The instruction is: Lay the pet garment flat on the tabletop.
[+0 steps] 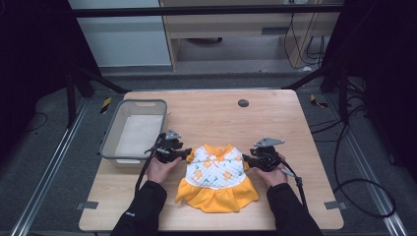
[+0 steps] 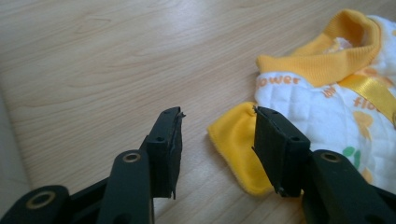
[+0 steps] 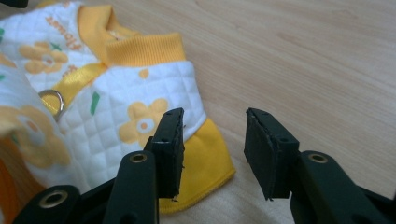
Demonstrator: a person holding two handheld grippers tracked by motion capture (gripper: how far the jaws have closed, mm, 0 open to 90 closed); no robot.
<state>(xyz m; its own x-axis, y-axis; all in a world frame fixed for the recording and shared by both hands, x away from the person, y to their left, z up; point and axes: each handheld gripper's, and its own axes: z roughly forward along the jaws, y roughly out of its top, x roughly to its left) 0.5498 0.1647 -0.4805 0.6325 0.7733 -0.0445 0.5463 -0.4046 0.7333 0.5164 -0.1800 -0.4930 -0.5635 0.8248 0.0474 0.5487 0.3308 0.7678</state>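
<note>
- The small dress lies flat near the desk's front edge, quilted white with orange flowers, a ribbed yellow collar and an orange skirt; "flower" is printed in orange by the collar.
- The left gripper is released, jaws apart at one yellow sleeve cuff.
- The right gripper is likewise spread at the other cuff.
- A grey plastic bin sits beyond, left.

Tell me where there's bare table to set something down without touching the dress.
The widest bare wood lies beyond the dress, between the grey bin and the table's right edge, broken only by a small dark disc. The front corners are bare too. It is crowded mid-table, where the left hand-held gripper and right hand-held gripper flank the sleeves.
</note>
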